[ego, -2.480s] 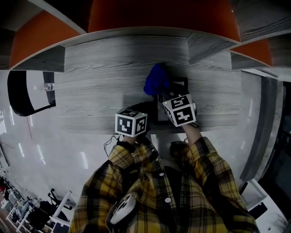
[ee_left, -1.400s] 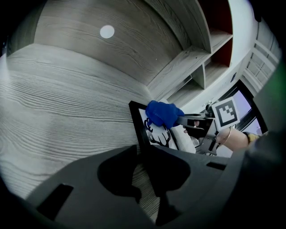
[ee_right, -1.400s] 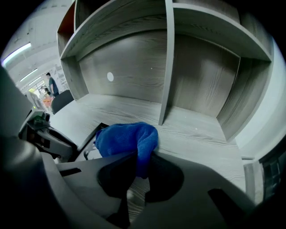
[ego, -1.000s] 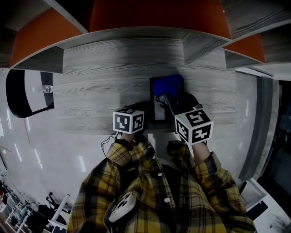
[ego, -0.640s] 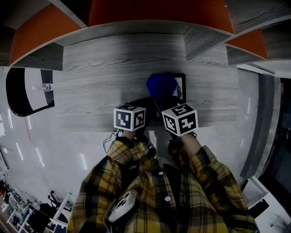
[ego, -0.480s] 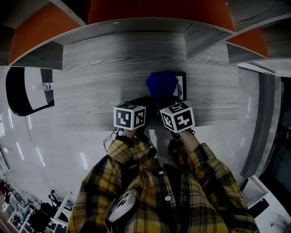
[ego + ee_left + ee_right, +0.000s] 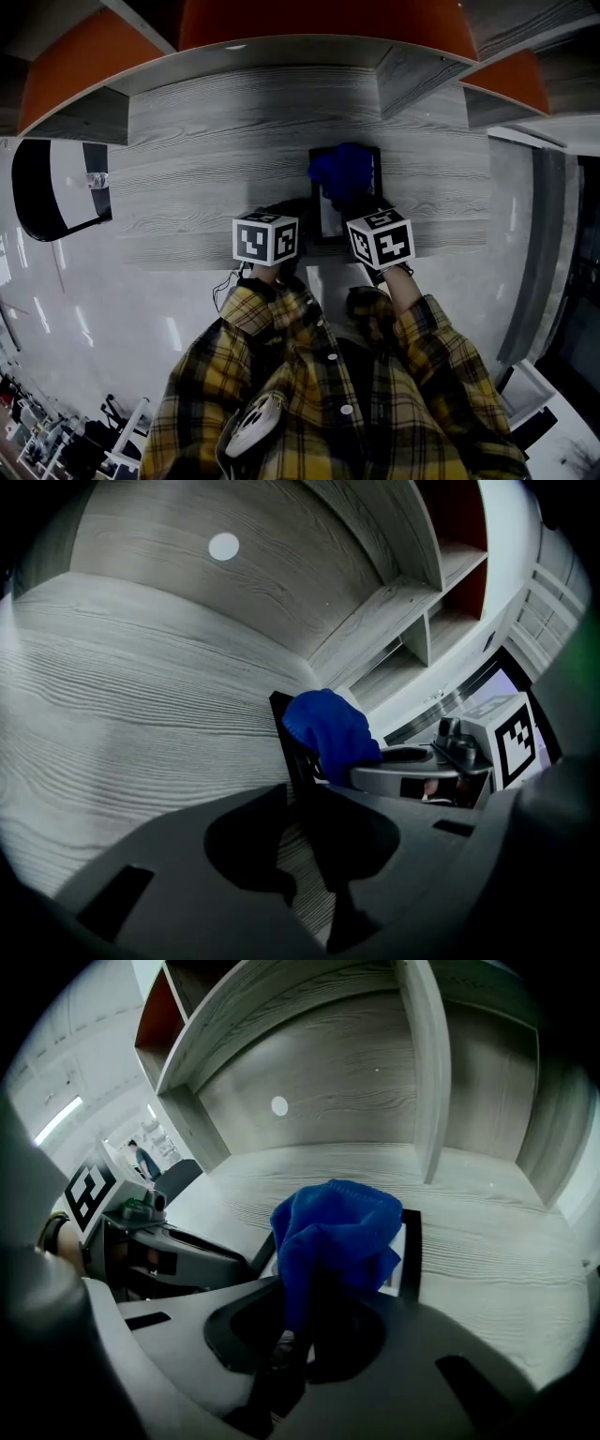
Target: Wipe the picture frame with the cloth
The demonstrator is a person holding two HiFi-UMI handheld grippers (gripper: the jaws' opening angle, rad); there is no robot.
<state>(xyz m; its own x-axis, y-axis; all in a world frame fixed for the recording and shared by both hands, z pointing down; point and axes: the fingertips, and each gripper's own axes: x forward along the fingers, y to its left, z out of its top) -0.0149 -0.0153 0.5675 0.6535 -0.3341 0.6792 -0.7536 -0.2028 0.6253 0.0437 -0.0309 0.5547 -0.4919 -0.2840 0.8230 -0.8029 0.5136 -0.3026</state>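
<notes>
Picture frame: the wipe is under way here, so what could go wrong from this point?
1. The left hand-held gripper seems to pinch only the near edge of the picture frame, which lies close to the front edge of the table. A sideways stroke might pivot the frame or drag it off.
2. The cloth is bunched in the right hand-held gripper and covers little. The hard jaws could touch the frame's face, and patches may be missed.

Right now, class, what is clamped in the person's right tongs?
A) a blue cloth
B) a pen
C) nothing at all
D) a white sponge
A: the right gripper view shows the blue cloth bunched up and pinched between the right tongs, hanging over the picture frame.
</notes>
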